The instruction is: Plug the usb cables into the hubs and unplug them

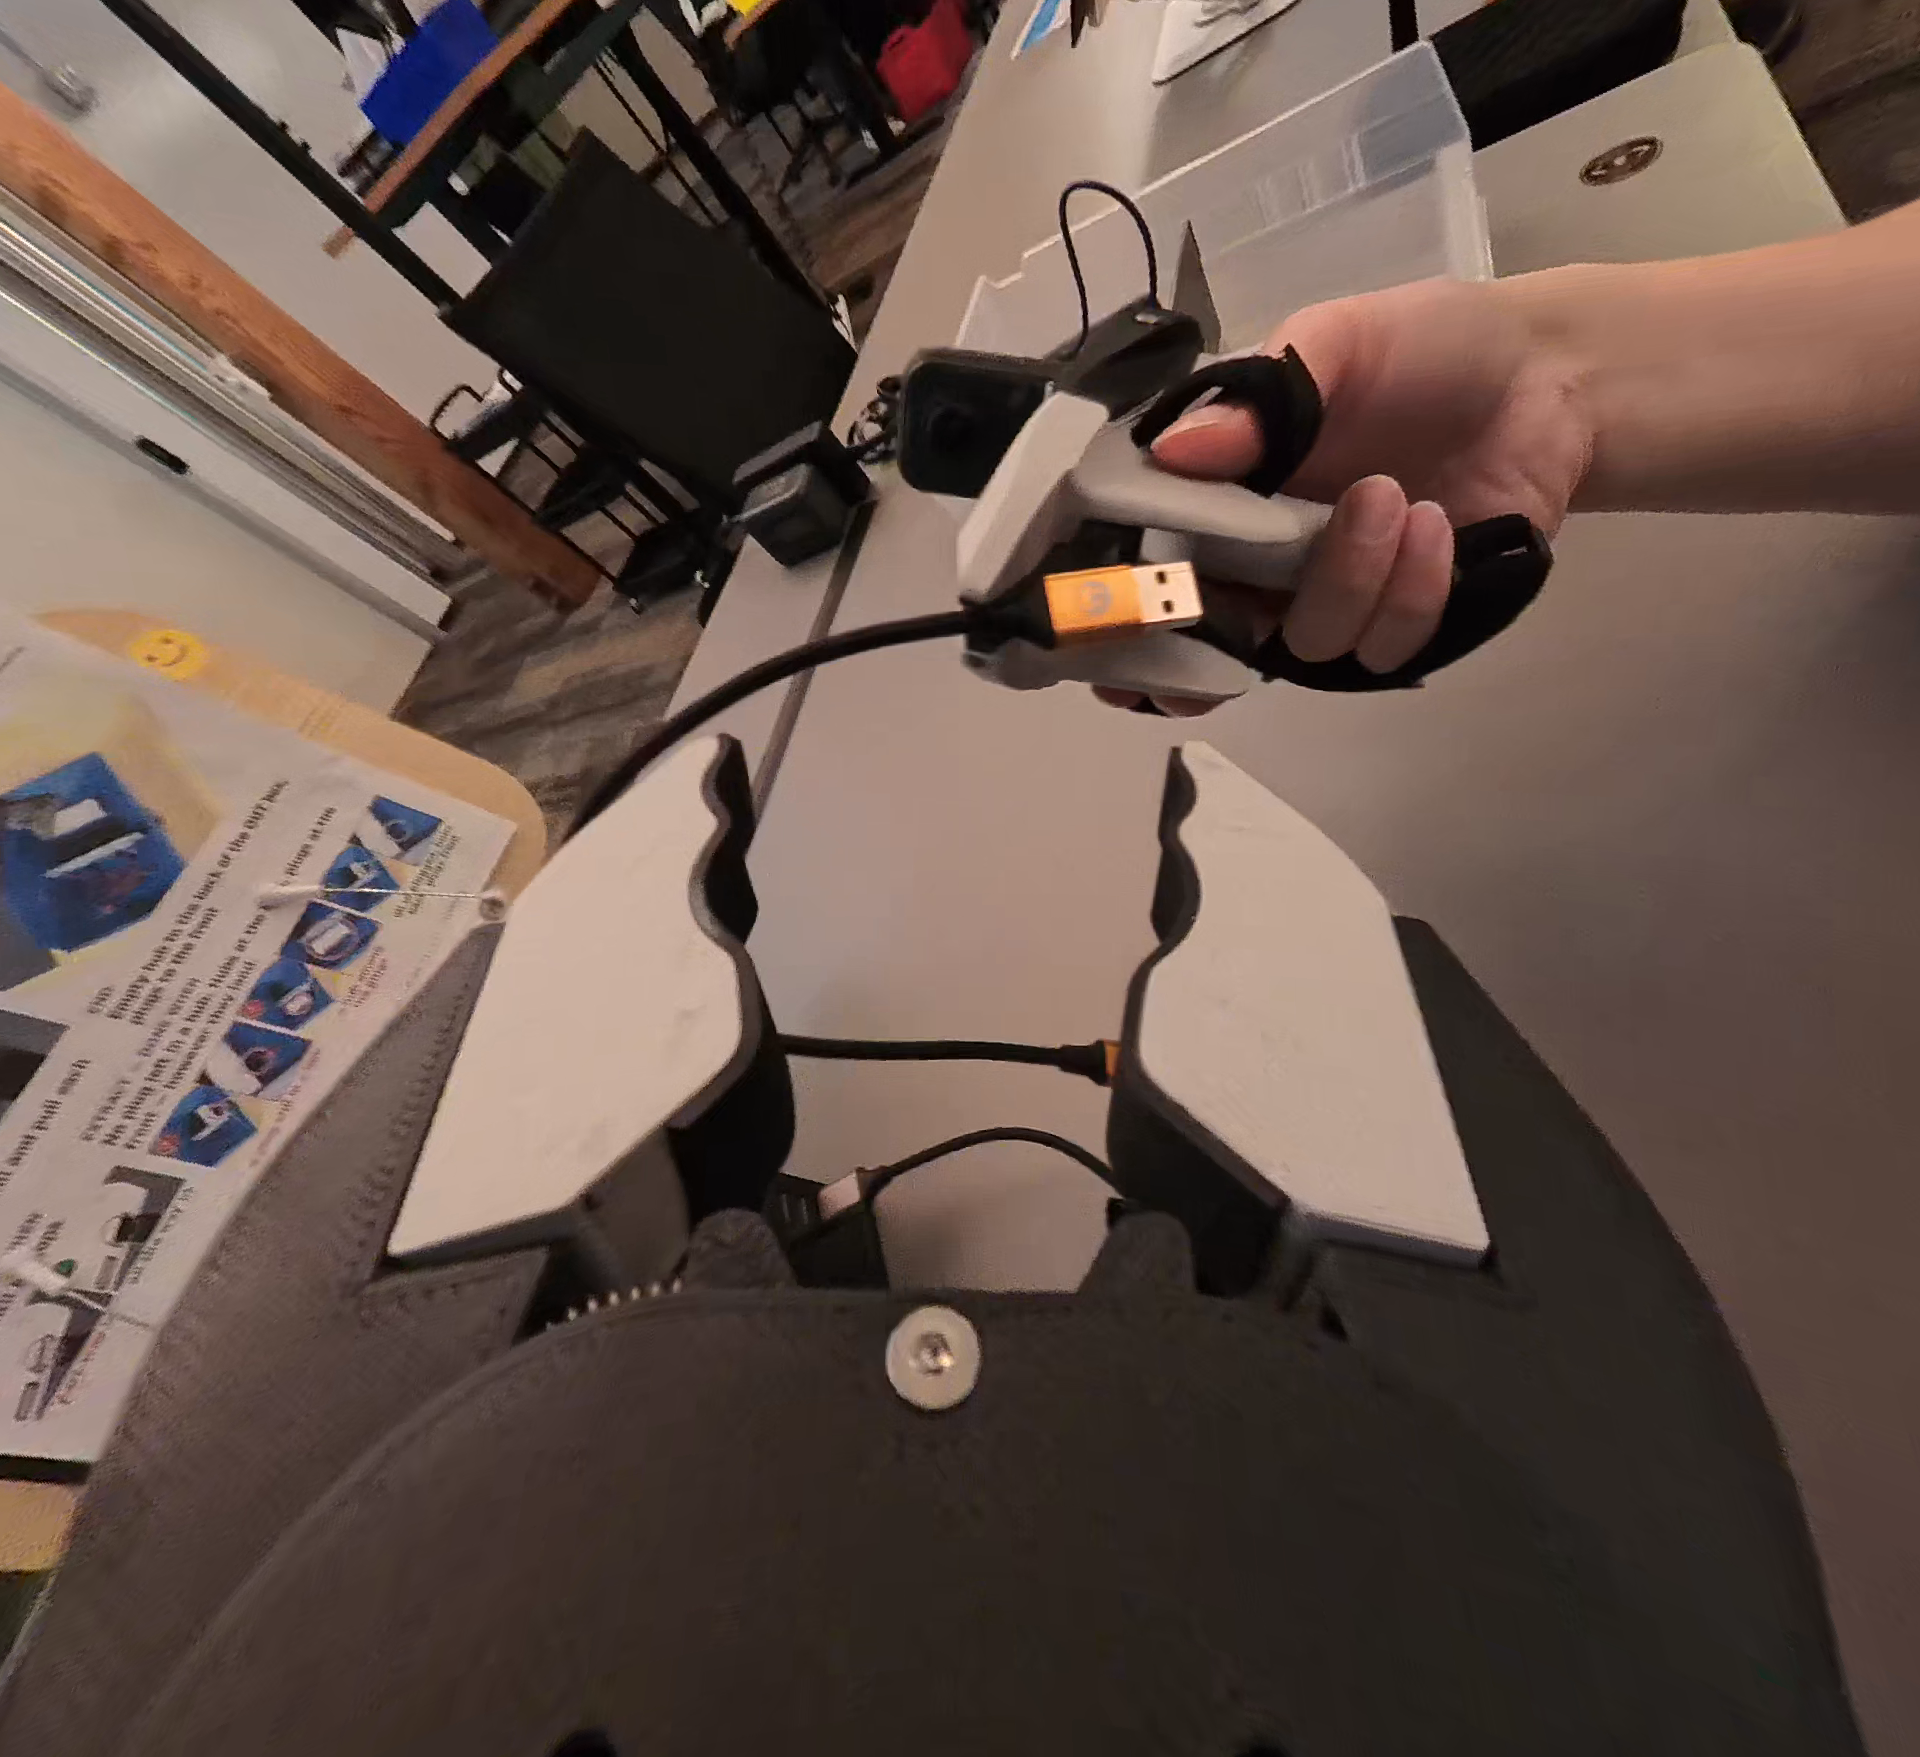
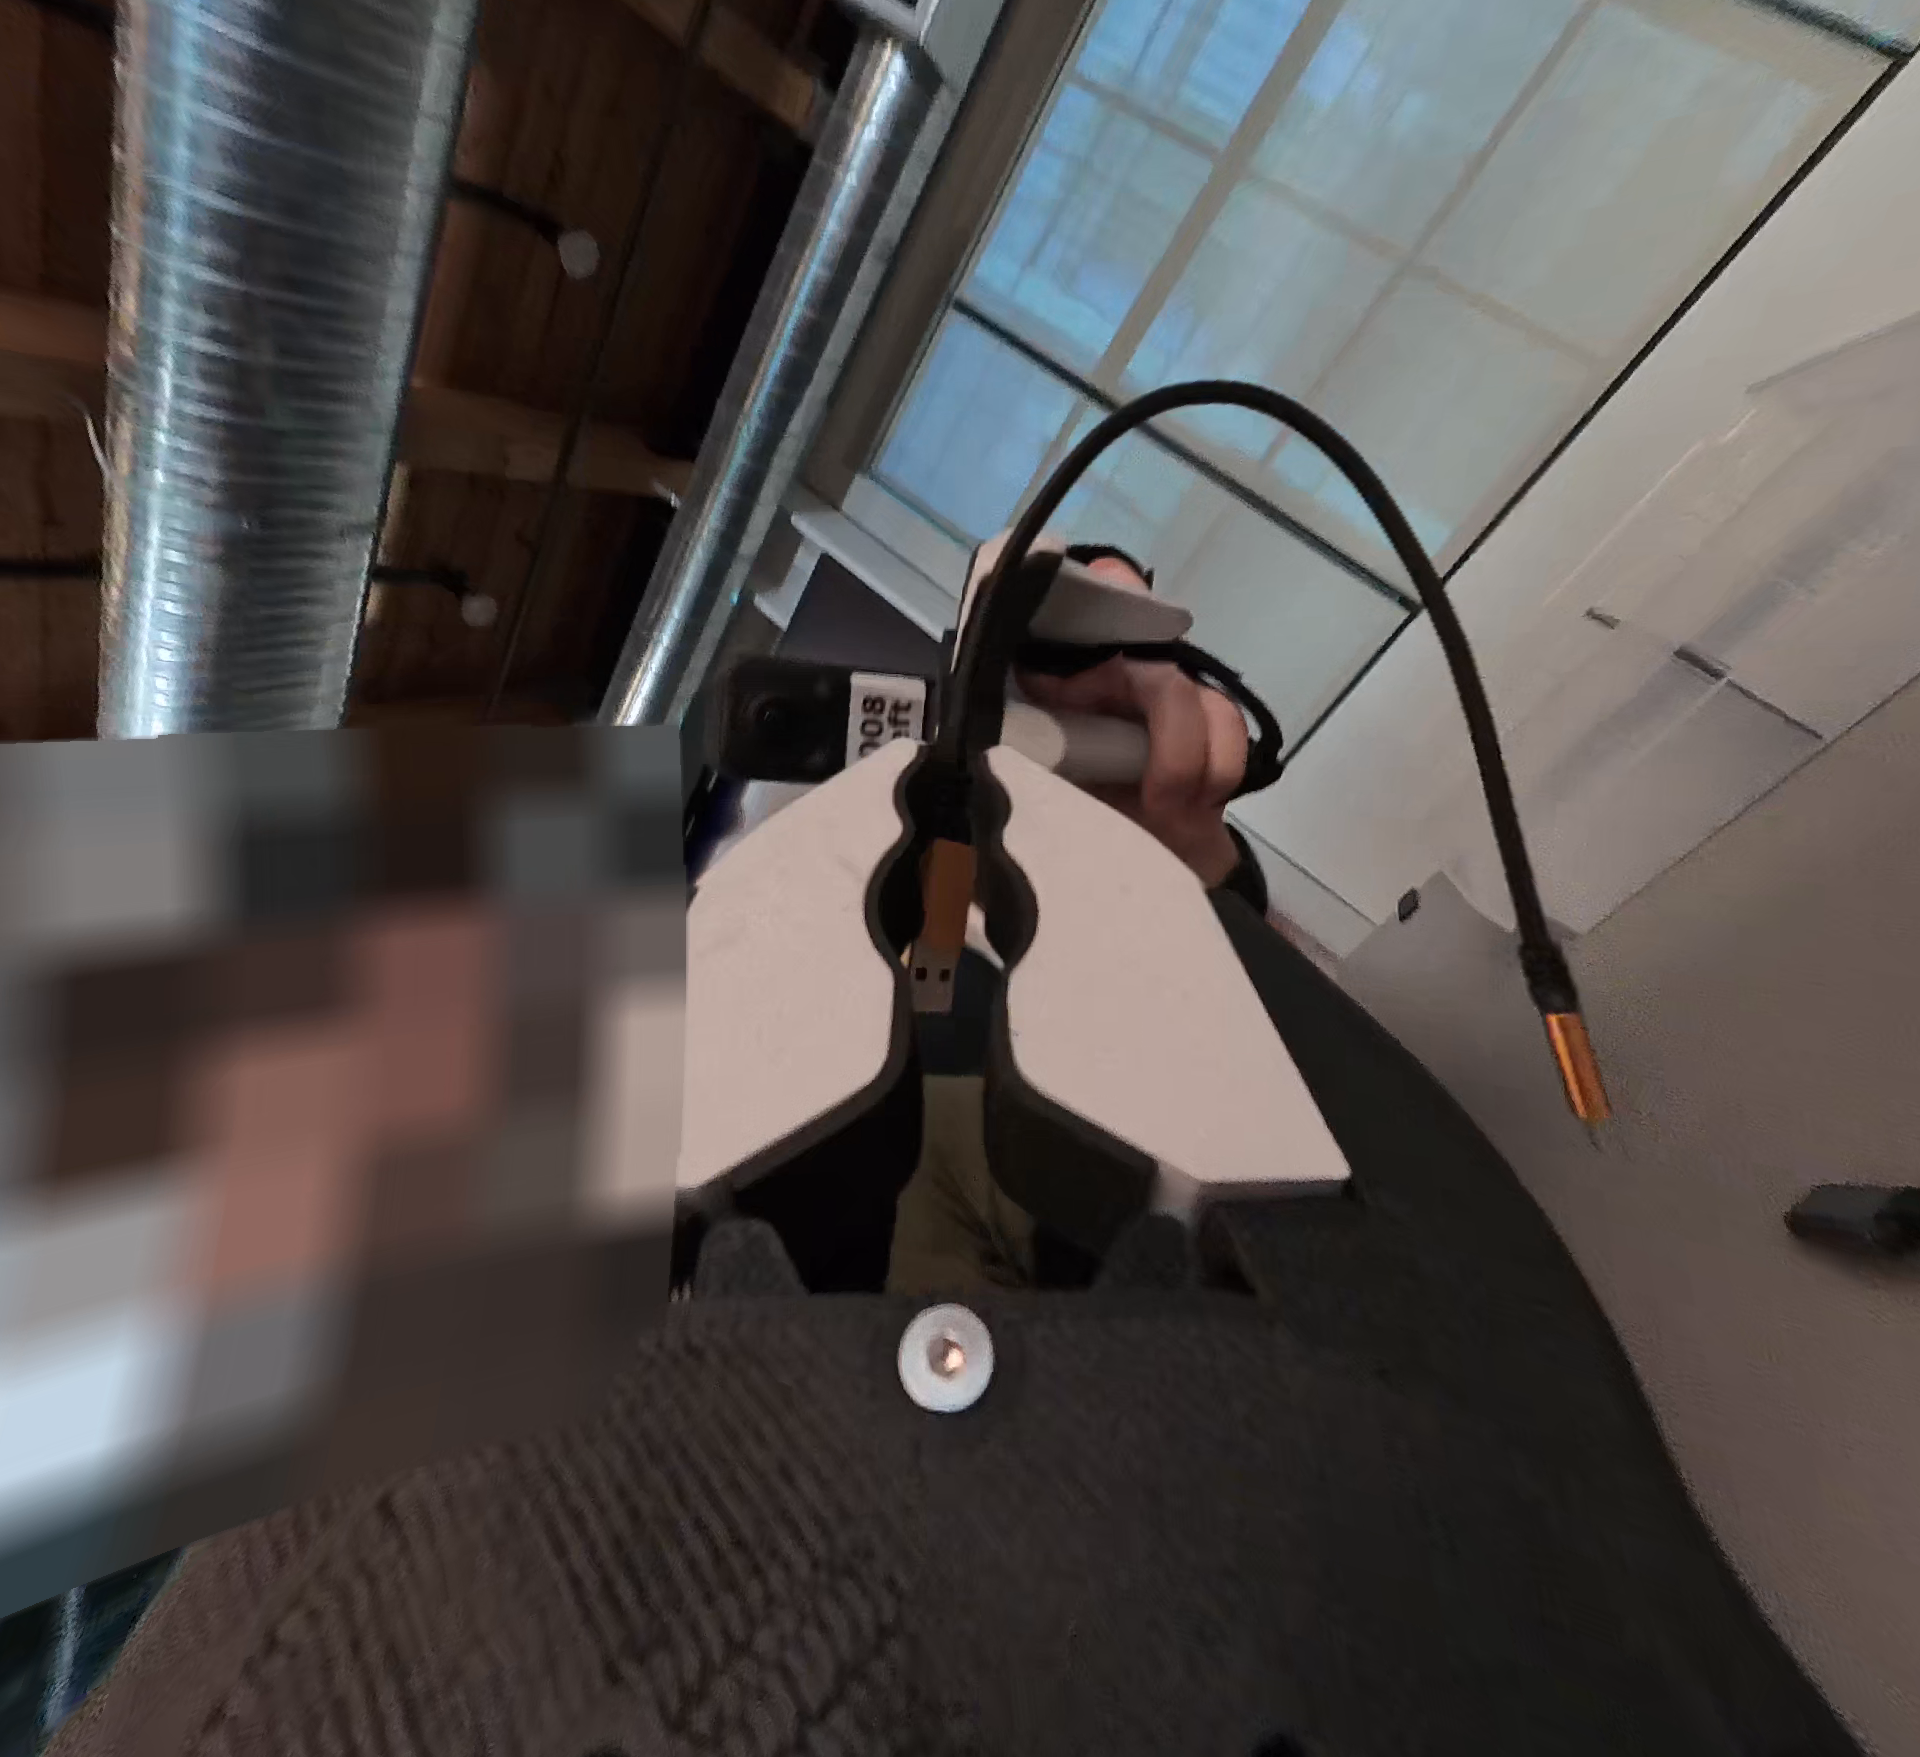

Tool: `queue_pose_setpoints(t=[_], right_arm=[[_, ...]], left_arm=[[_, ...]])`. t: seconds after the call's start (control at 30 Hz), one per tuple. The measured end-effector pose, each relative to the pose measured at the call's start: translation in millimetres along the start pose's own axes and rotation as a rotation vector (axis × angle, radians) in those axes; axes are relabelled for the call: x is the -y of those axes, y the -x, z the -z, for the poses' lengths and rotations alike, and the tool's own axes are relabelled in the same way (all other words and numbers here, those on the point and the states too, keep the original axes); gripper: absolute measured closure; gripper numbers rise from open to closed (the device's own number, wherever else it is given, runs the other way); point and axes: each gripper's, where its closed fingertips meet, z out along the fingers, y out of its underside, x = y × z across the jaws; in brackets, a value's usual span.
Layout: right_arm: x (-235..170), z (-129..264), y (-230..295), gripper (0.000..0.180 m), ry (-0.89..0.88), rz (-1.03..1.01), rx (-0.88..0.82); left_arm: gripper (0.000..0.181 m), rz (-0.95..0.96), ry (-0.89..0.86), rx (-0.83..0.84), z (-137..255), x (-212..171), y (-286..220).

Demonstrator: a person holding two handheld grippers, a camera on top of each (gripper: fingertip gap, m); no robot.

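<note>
My right gripper (image 2: pixel 951 762) is shut on the orange plug (image 2: pixel 940 897) of a black USB cable (image 2: pixel 1351 460), with the metal tip pointing back toward its camera. The cable arcs up and over, and its other orange end (image 2: pixel 1574 1068) hangs free. In the left wrist view a hand holds this gripper (image 1: pixel 982 611) and its plug (image 1: pixel 1122 601) up above the grey table (image 1: pixel 1558 876). My left gripper (image 1: pixel 956 772) is open and empty below it. Between its fingers I see the hanging orange end (image 1: pixel 1107 1058) and a black hub (image 1: pixel 821 1208) with a silver plug (image 1: pixel 847 1193) at it.
A printed instruction sheet (image 1: pixel 208 980) lies at the left on a board. A clear plastic bin (image 1: pixel 1299 180), a black power adapter (image 1: pixel 800 502) and a grey laptop (image 1: pixel 1621 159) sit farther back. A small black hub (image 2: pixel 1860 1214) lies on the table at the right.
</note>
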Motion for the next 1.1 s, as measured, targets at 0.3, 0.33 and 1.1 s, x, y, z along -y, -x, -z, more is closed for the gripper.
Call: queue_pose_setpoints(t=[0.3, 0.33, 1.1], right_arm=[[32.4, 3.4, 0.1, 0.174, -0.331, -0.061, 0.015], [36.6, 4.8, -0.2, 0.174, -0.374, -0.059, 0.012], [48.4, -17.0, -11.8, 0.174, -0.589, -0.034, -0.059]], left_arm=[[0.12, -0.15, -0.097, 0.19, -4.9, 26.6, 0.9], [0.12, -0.157, -0.093, 0.21, -5.1, 27.9, 1.5], [0.143, -0.231, -0.007, 0.393, -6.1, 9.2, 31.0]])
